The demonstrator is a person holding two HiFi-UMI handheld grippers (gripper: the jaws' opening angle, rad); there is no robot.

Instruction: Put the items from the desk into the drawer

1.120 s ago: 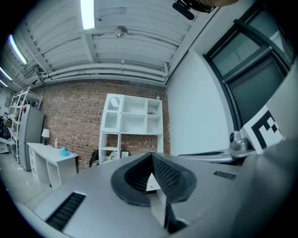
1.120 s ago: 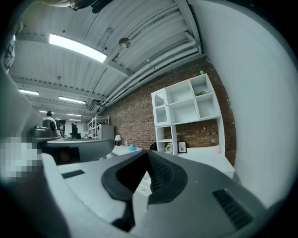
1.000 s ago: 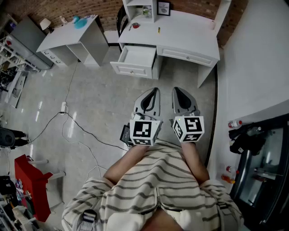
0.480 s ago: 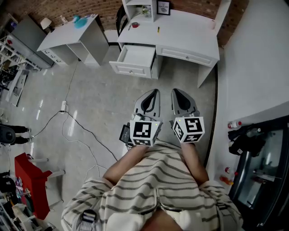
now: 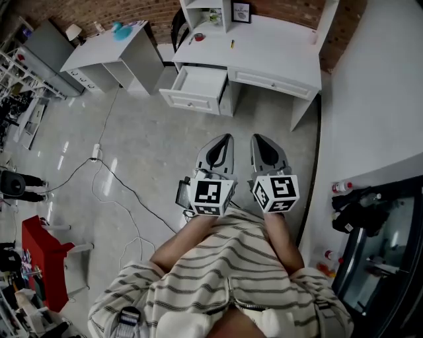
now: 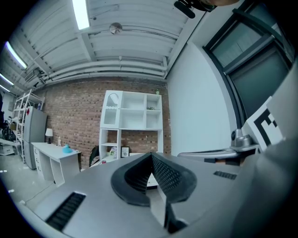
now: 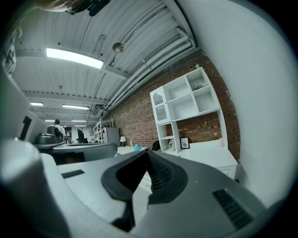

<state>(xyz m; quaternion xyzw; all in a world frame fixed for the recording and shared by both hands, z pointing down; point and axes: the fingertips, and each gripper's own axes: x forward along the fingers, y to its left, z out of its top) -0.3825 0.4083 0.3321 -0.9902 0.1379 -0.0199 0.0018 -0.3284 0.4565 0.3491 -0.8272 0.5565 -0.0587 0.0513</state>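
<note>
In the head view a white desk (image 5: 277,53) stands far ahead across the grey floor, its left drawer (image 5: 198,84) pulled open. On the desktop lie a small red item (image 5: 199,37) and a yellow pen (image 5: 232,44), with a framed picture (image 5: 241,11) at the back. My left gripper (image 5: 225,138) and right gripper (image 5: 256,138) are held side by side in front of the person's striped shirt, well short of the desk. Both are shut and hold nothing. The left gripper view shows the left gripper's (image 6: 151,155) jaws meeting, and the right gripper view shows the same for the right gripper (image 7: 148,153).
A second white desk (image 5: 109,53) with a teal object (image 5: 119,30) stands to the left. Cables (image 5: 119,191) trail over the floor and a red seat (image 5: 43,257) is at lower left. A white wall (image 5: 377,99) and a black glass-fronted cabinet (image 5: 383,244) close the right side.
Both grippers have drifted slightly down the picture, still shut and side by side. The room has slid a little to the right in the head view.
</note>
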